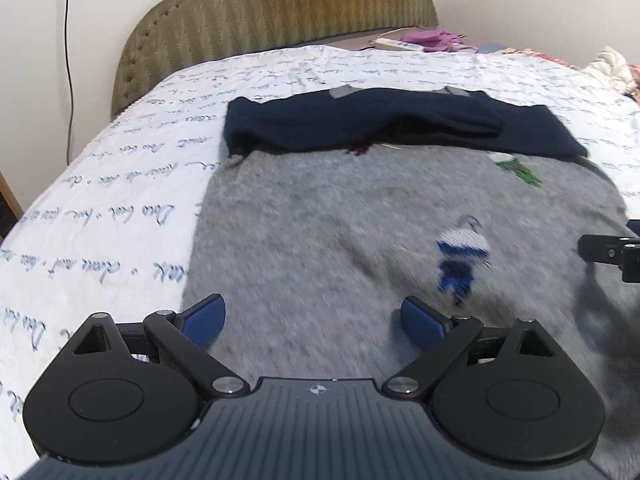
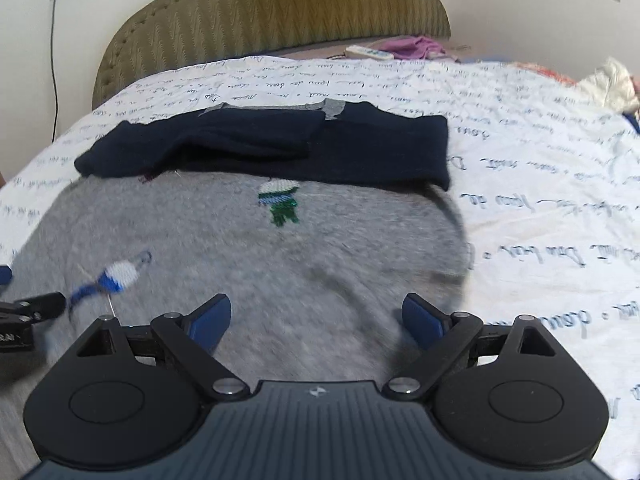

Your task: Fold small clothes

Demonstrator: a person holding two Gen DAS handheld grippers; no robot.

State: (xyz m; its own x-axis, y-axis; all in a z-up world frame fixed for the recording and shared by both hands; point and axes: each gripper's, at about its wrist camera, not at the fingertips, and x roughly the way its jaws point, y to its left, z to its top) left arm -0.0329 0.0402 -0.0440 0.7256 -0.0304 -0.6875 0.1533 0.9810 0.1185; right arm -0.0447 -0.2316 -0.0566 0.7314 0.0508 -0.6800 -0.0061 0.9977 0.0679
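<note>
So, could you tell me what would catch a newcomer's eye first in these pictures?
Probably the grey sweater spread flat across the bed, its dark navy sleeves folded across the top. Next come the small knitted figures on it, one green, one blue. Both grippers, left and right, hang open above the grey cloth.

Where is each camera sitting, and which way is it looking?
Left wrist: sits on the left gripper, looking forward and down over the grey sweater toward the headboard; its own open fingers show, and the right gripper's tip at the right edge.
Right wrist: sits on the right gripper, facing the same way; its open fingers show, the left gripper's tip at the left edge.
Both share: sweater, folded navy sleeves, bedsheet.
</note>
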